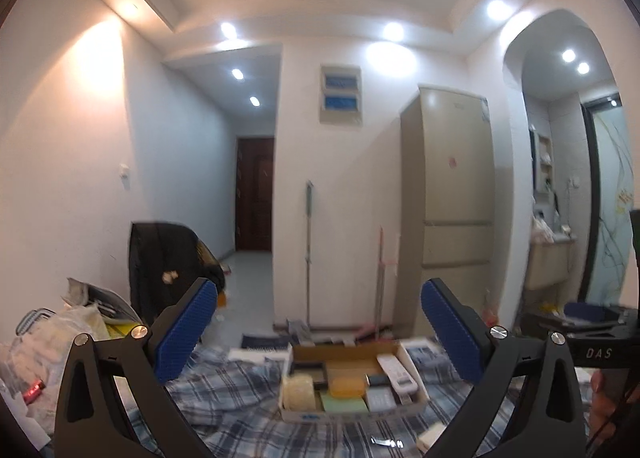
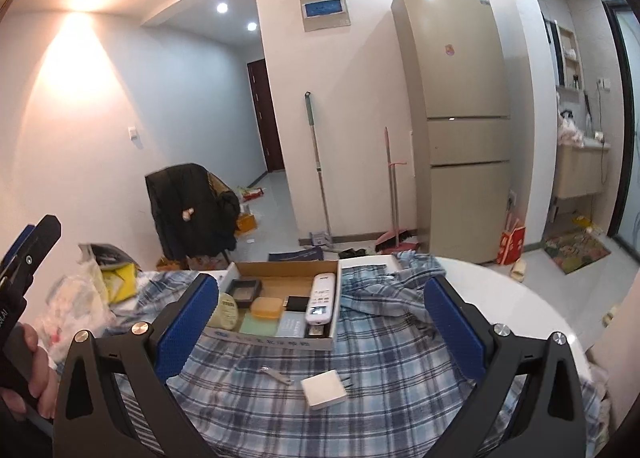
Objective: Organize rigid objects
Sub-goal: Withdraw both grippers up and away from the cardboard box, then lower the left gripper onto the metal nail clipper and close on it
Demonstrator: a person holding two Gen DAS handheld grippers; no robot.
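the right gripper [image 2: 320, 314] has its jaws spread as wide as they go, with nothing between the blue pads [image 2: 188, 322] and nothing touching them. the left gripper [image 1: 320, 338] is likewise wide open and empty, held level above the plaid cloth [image 2: 360, 370].

a shallow cardboard box [image 2: 276, 338] sits on the cloth ahead of both grippers. inside it lie a white remote [image 2: 321, 298] along its right side, an orange soap-like block [image 2: 266, 306], a round cream tin [image 2: 227, 310], a dark square frame [image 2: 244, 289], a small black block [image 2: 297, 303] and some flat cards.

nearer the right gripper, outside the box, a white plug adapter [image 2: 323, 388] lies on the cloth, with a small metal piece [image 2: 276, 374] just beside it, possibly a clip, too small to tell.
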